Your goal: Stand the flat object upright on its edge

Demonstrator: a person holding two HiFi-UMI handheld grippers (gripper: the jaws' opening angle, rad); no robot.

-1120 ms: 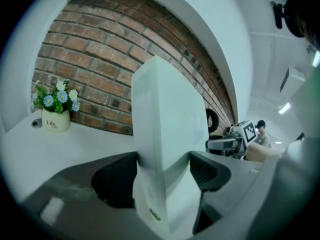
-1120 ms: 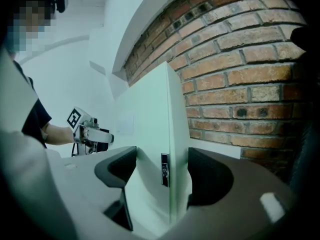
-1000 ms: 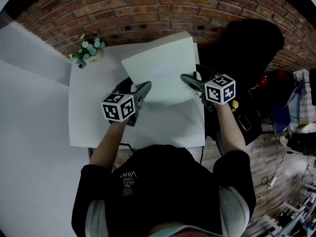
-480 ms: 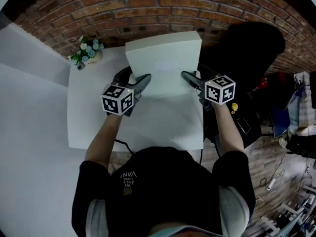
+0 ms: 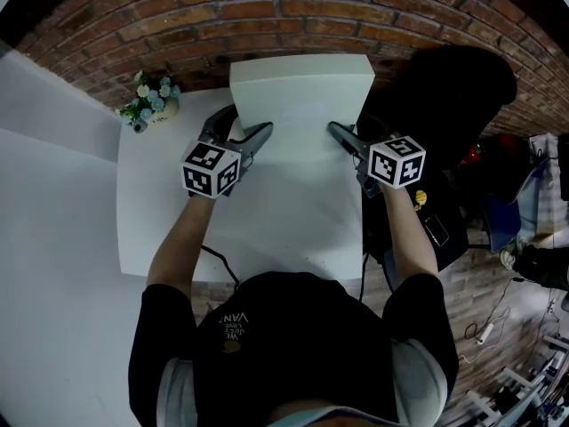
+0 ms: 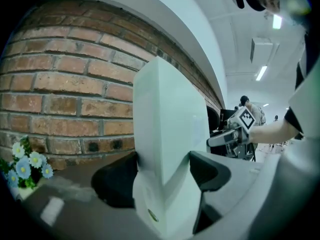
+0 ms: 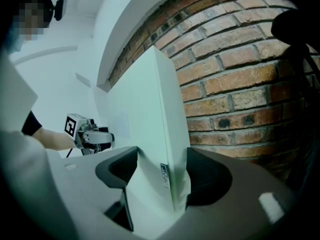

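The flat white box [image 5: 302, 100] is tipped up steeply on the white table [image 5: 151, 203], close to the brick wall [image 5: 267, 12]. My left gripper [image 5: 242, 132] is shut on its left edge and my right gripper [image 5: 348, 137] on its right edge. In the left gripper view the box [image 6: 170, 129] fills the gap between the dark pads [image 6: 117, 184], and the left gripper [image 6: 162, 174] clamps it. In the right gripper view the box [image 7: 150, 114] sits between the pads [image 7: 207, 176] of the right gripper [image 7: 160, 176]. Whether its lower edge rests on the table is hidden.
A small pot of blue and white flowers [image 5: 151, 96] stands at the table's far left corner. A black chair or bag [image 5: 453, 87] is beyond the table's right edge. The brick wall runs right behind the box.
The box has swung from a skewed, lower tilt to a steeper one squared to the wall. Both grippers moved away from me with it, the left one rolling.
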